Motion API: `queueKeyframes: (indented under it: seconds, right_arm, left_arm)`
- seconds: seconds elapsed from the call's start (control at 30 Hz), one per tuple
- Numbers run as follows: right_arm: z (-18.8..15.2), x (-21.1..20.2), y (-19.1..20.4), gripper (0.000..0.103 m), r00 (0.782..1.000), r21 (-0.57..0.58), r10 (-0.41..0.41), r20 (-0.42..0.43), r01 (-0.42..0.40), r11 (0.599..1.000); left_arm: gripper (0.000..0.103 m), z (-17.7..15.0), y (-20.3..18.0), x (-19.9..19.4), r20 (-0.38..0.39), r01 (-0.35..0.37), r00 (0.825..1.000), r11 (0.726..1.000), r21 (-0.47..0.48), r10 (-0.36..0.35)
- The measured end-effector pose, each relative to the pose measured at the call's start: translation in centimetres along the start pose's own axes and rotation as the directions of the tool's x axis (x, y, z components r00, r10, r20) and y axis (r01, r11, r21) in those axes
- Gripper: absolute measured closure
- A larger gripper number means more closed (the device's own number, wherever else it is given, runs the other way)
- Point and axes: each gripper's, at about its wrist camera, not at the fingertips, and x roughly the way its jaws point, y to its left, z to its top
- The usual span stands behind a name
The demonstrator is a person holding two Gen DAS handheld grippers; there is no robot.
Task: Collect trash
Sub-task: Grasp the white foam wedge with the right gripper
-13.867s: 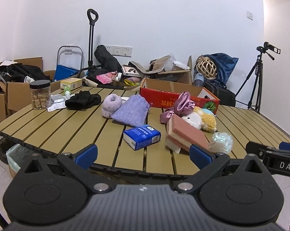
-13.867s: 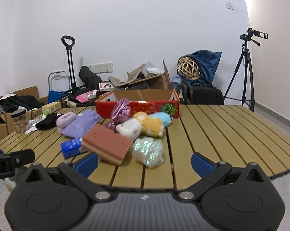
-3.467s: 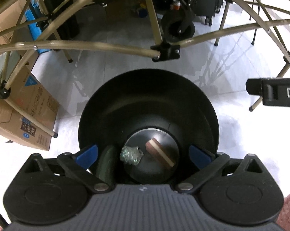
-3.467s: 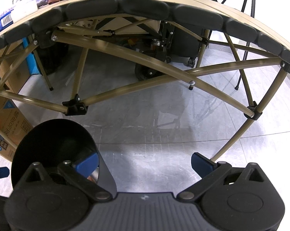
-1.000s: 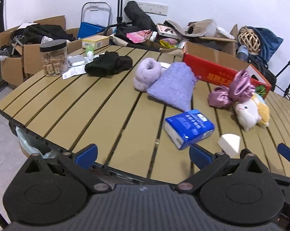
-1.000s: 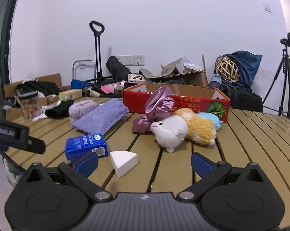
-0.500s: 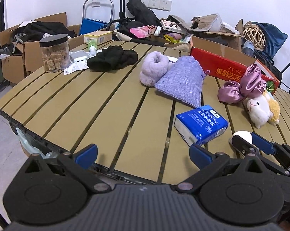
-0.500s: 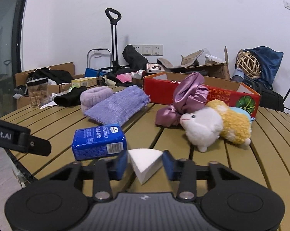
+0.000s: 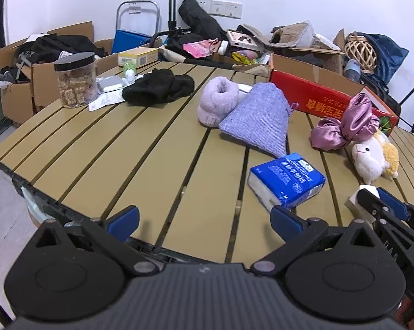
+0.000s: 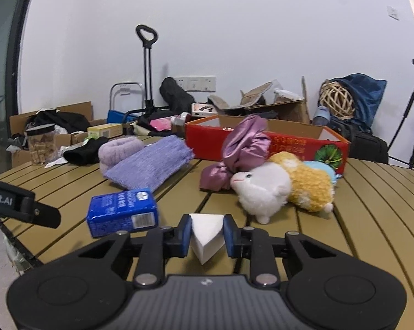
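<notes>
Between the right gripper's (image 10: pixel 207 235) pads, the white wedge (image 10: pixel 207 238) points downward.

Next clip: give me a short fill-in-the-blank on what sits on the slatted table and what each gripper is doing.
1. The right gripper is shut on a white ____.
2. The left gripper is open and holds ____.
3. The blue packet lies flat on the ____.
4. The jar with a black lid stands ____.

Missing words: wedge; nothing; table; upright
</notes>
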Motion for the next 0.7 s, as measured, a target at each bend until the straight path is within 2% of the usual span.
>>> queueKeyframes:
  seconds: [0.27, 0.5, 0.7]
  right_arm:
    - [0.1, -1.1, -2.9, 0.079, 0.997, 0.058, -0.078, 0.011, 0.078, 0.995]
    - [0.1, -2.4, -5.7, 0.079, 0.99, 0.109, -0.136, 0.026, 0.132, 0.985]
    - [0.1, -3.4, -7.6, 0.079, 0.982, 0.137, -0.183, 0.035, 0.177, 0.975]
  left_arm:
    - [0.0, 0.2, -2.3, 0.1, 0.007, 0.068, 0.998, 0.996, 0.058, -0.069]
    - [0.0, 0.8, -4.7, 1.0, 0.017, 0.099, 0.995, 0.992, 0.074, -0.101]
    - [0.0, 1.3, -6.8, 2.5, 0.017, 0.078, 0.997, 0.995, 0.067, -0.079]
